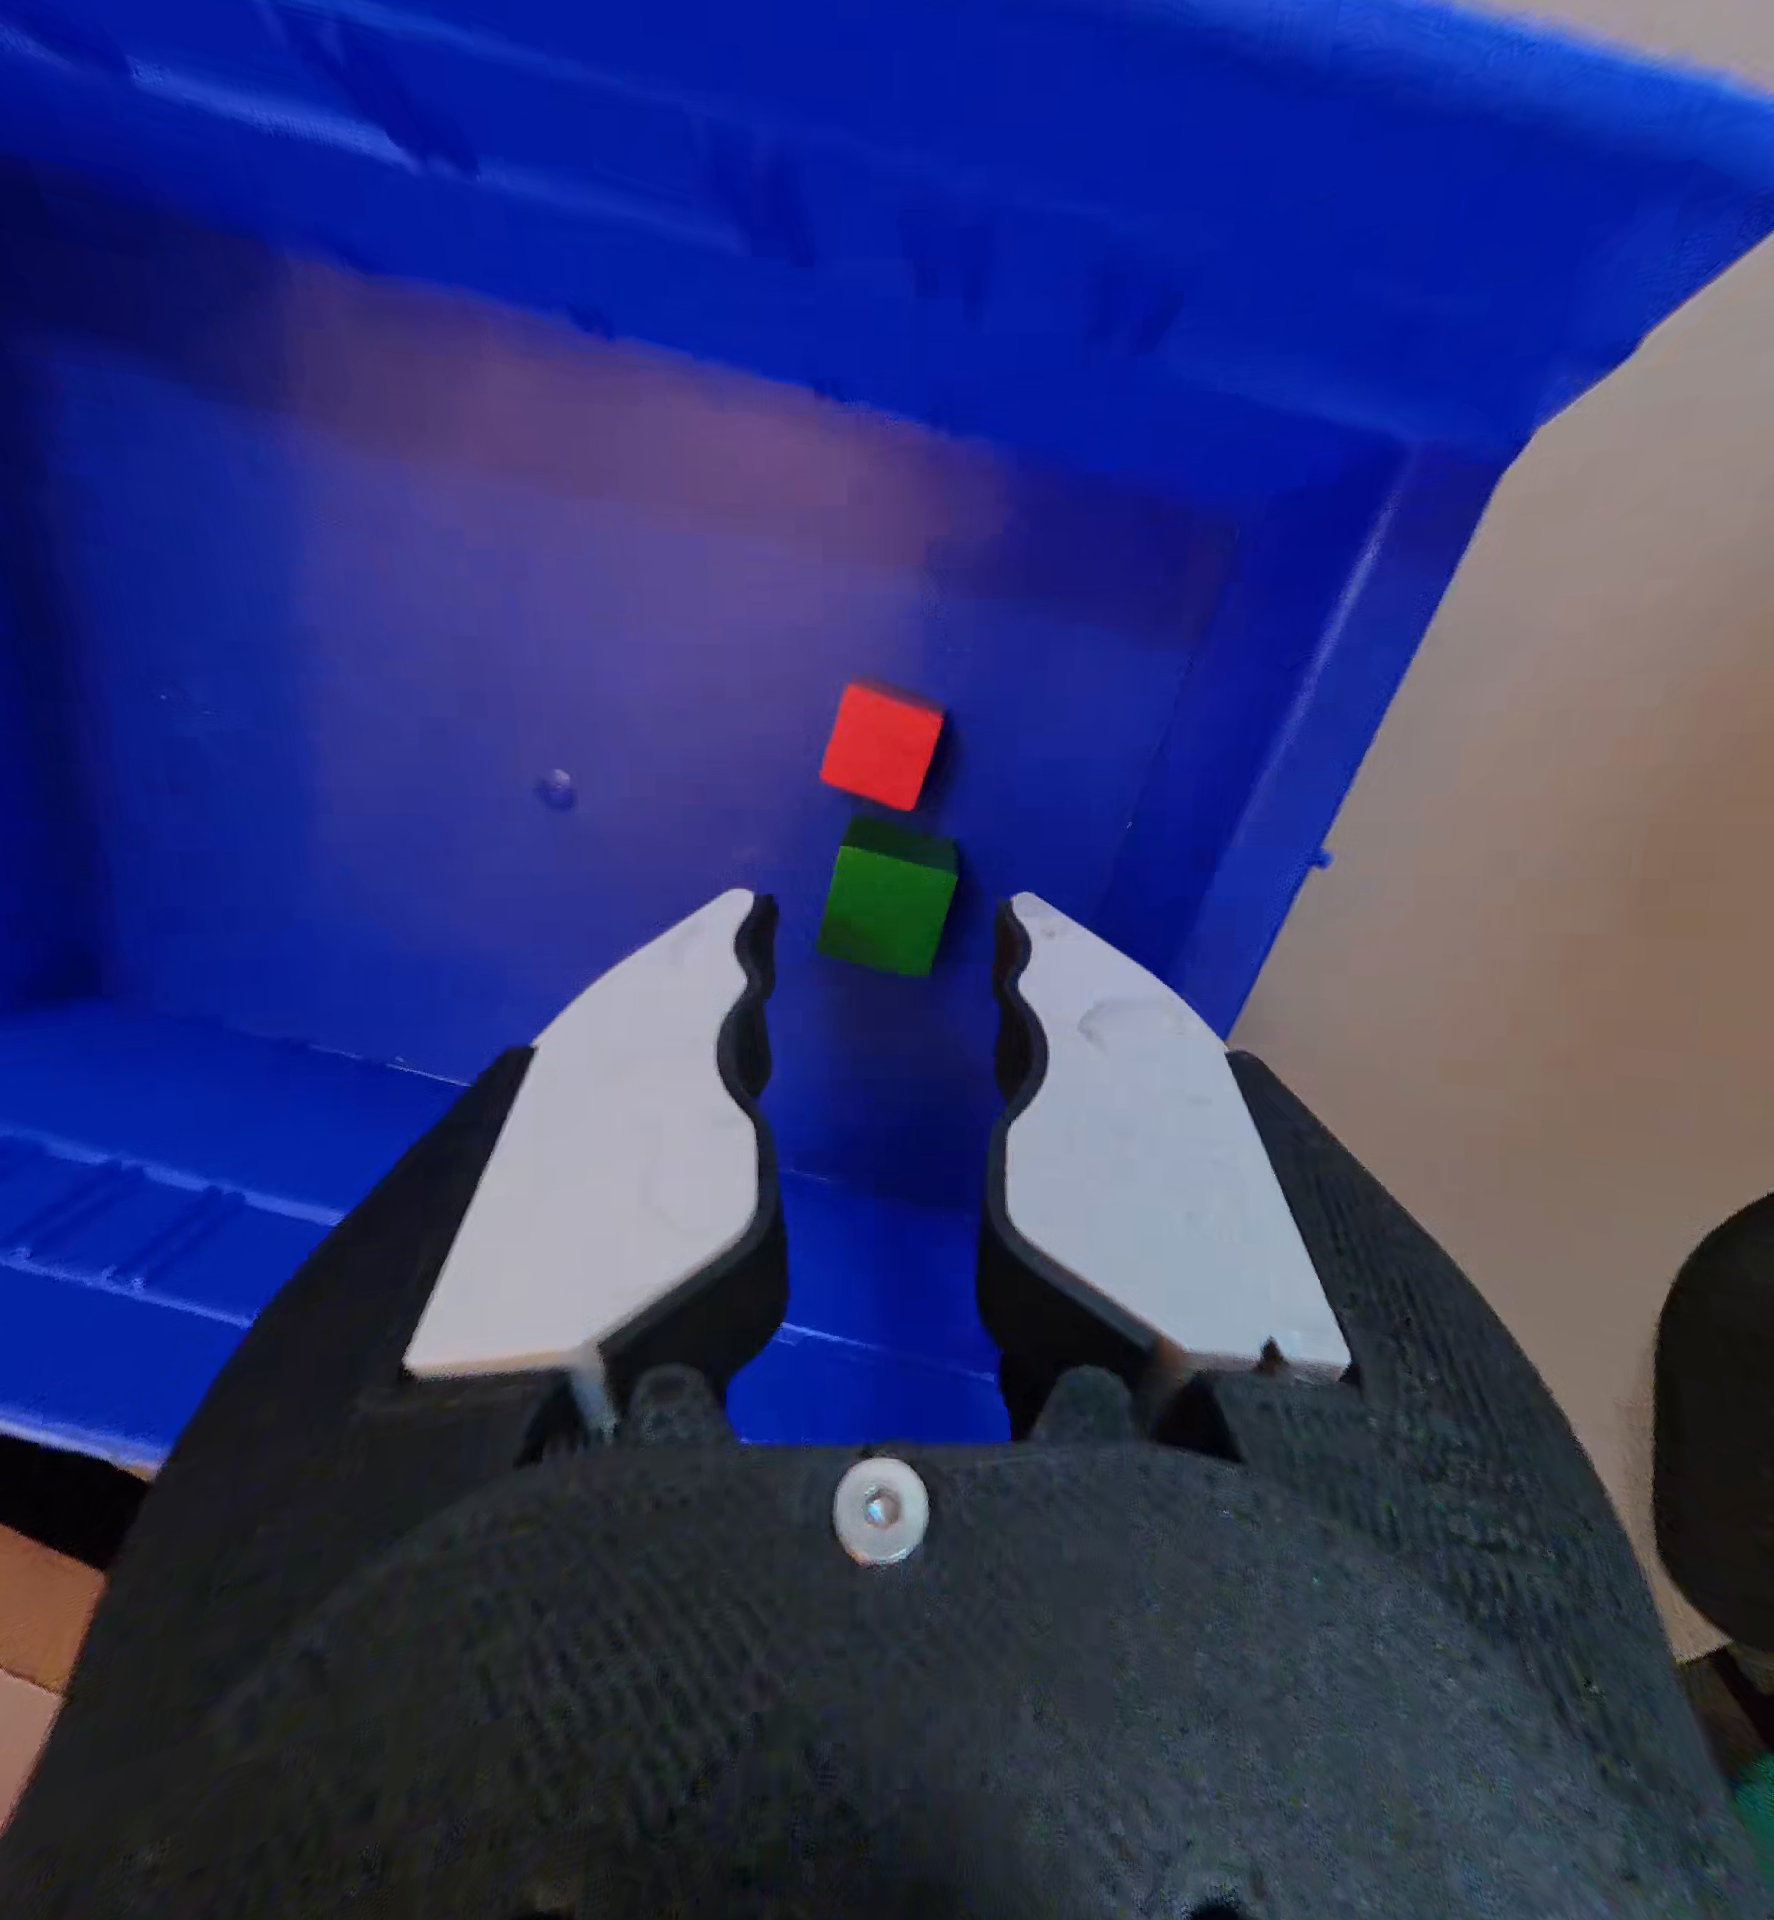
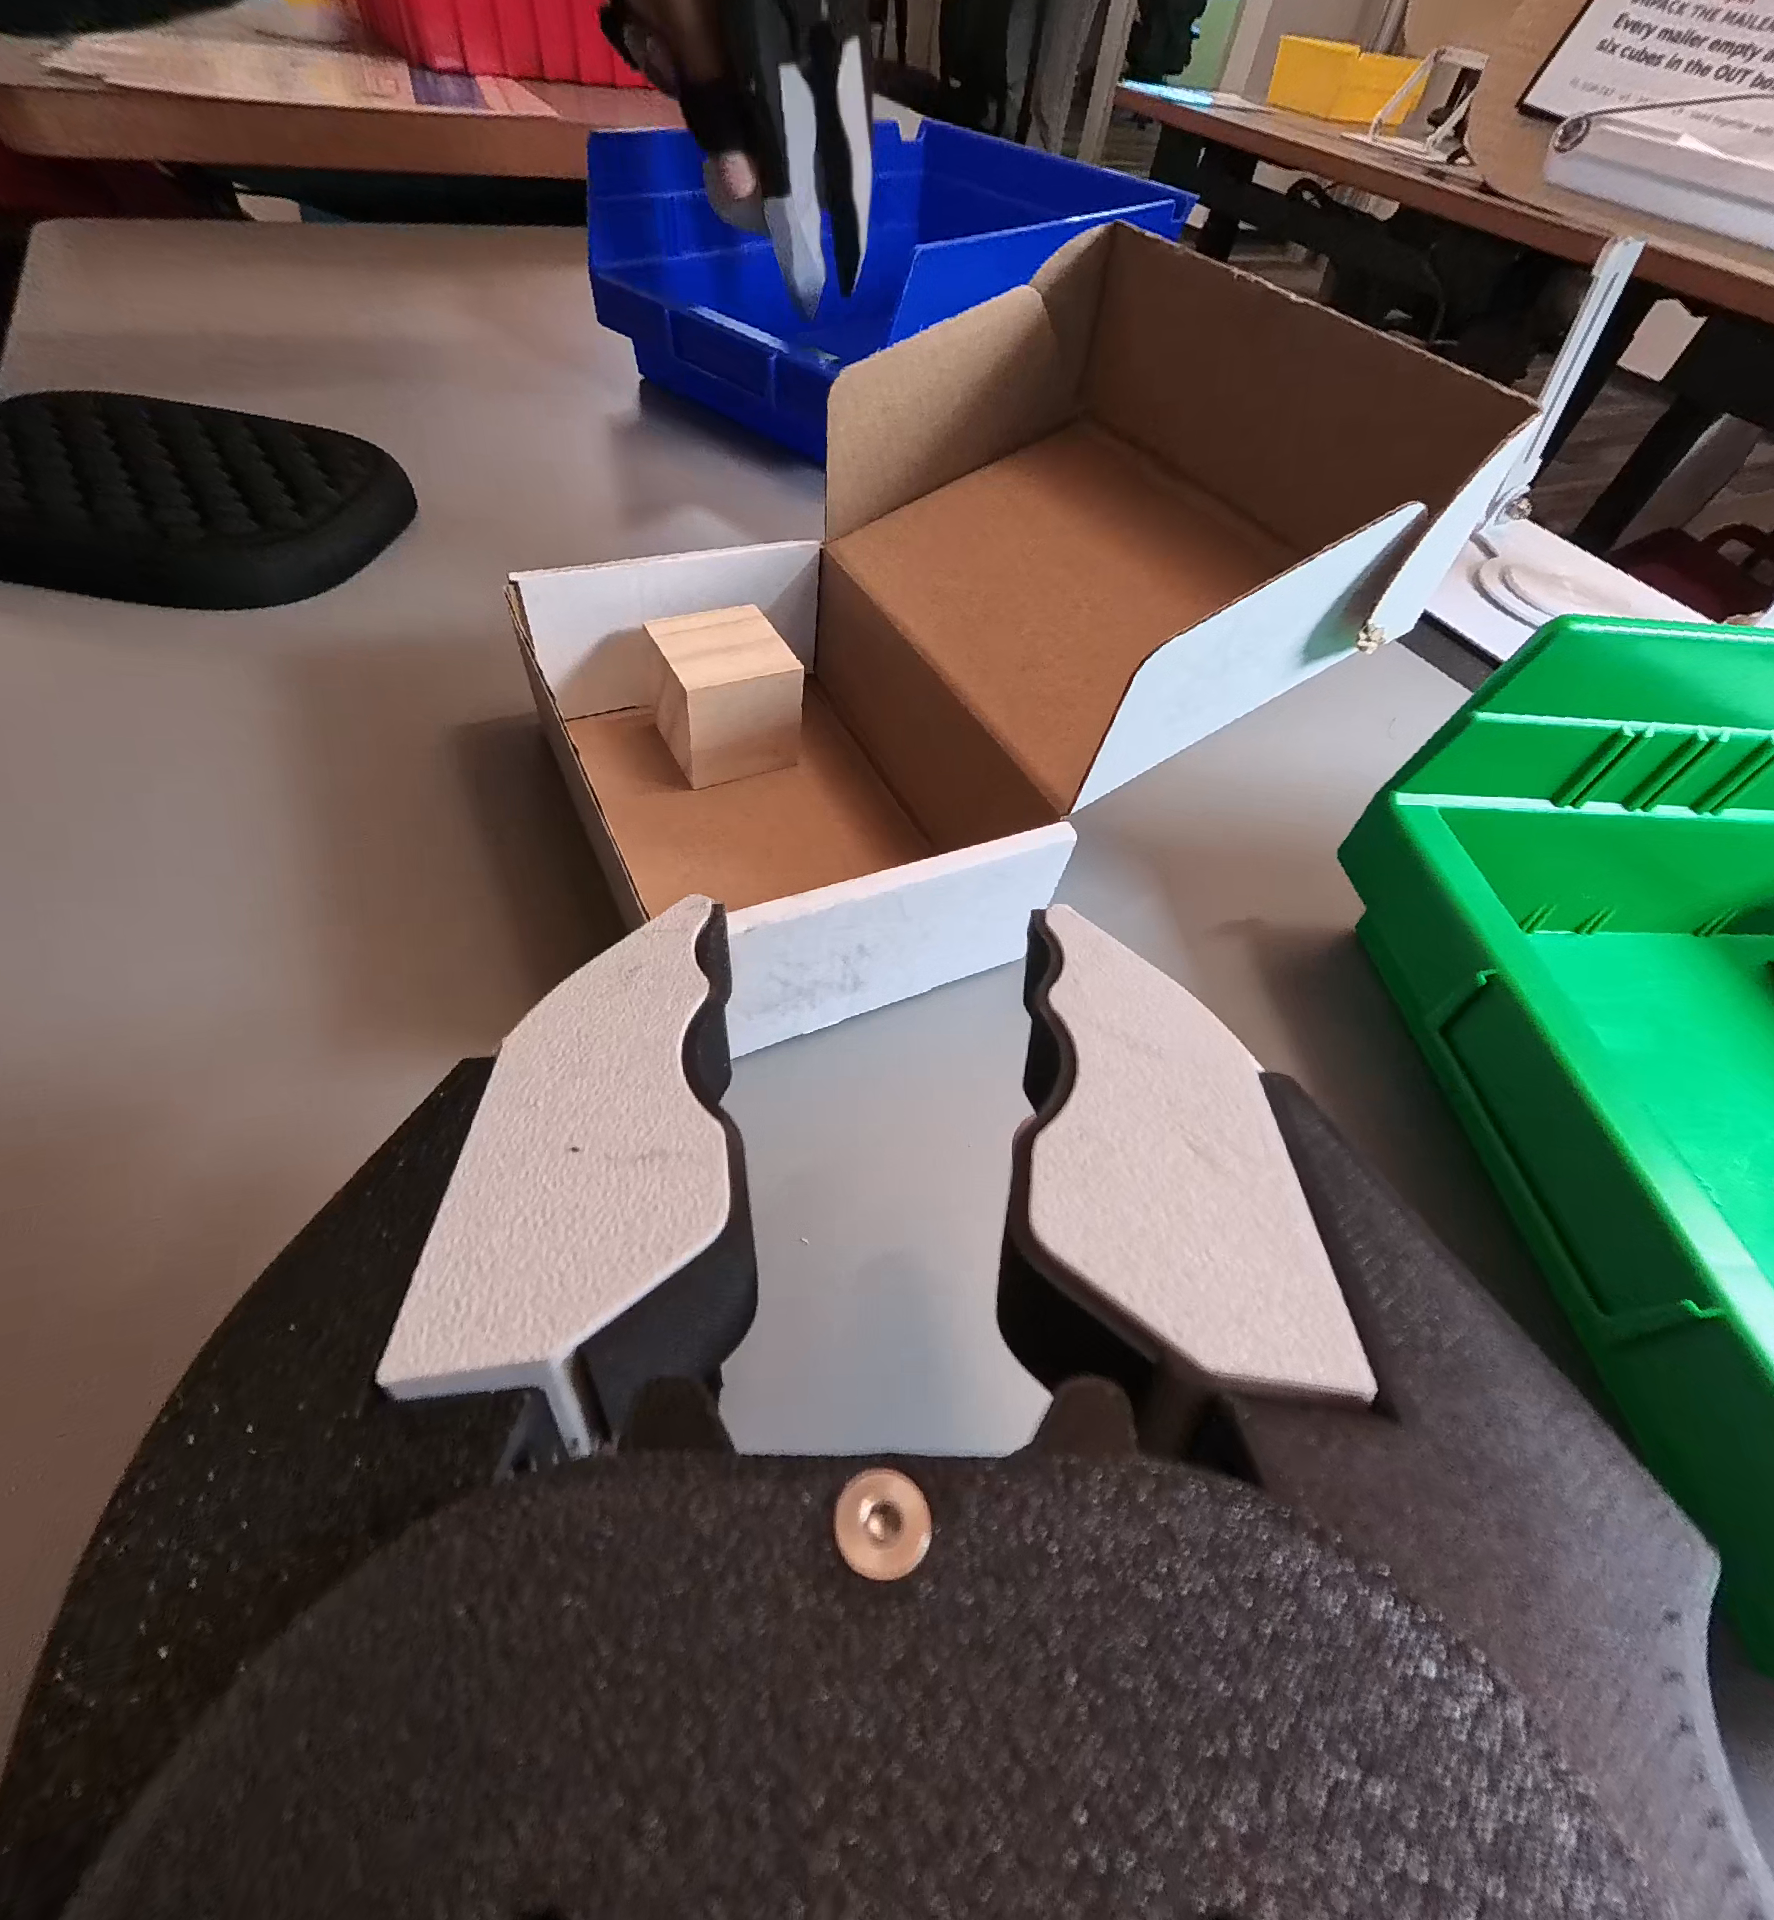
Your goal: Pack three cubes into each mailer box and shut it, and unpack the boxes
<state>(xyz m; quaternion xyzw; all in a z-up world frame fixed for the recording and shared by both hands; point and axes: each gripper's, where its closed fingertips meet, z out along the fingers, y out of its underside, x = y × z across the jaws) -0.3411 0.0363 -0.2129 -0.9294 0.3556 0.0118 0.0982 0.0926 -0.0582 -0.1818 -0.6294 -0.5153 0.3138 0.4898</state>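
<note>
We observed a grey table (image 2: 239,831) bearing, from largest to smallest, a green bin (image 2: 1631,1039) at the near right, a blue bin (image 2: 717,312) at the far side, and between them an open mailer box (image 2: 862,935) with its lid (image 2: 1226,416) raised toward the far right. A black textured pad (image 2: 135,499) lay at the left, well apart from the box. We held the right gripper (image 2: 878,956) low over the table, just near of the box's white front wall, its fingers apart and empty. We held the left gripper (image 1: 878,935) pointing down into the blue bin, its fingers likewise apart and holding nothing. Inside the mailer box, one plain wooden cube (image 2: 727,696) stood against the far-left corner. On the blue bin's floor a green cube (image 1: 888,899) lay just beyond the left fingertips, with a red cube (image 1: 881,746) just beside it, farther off.
</note>
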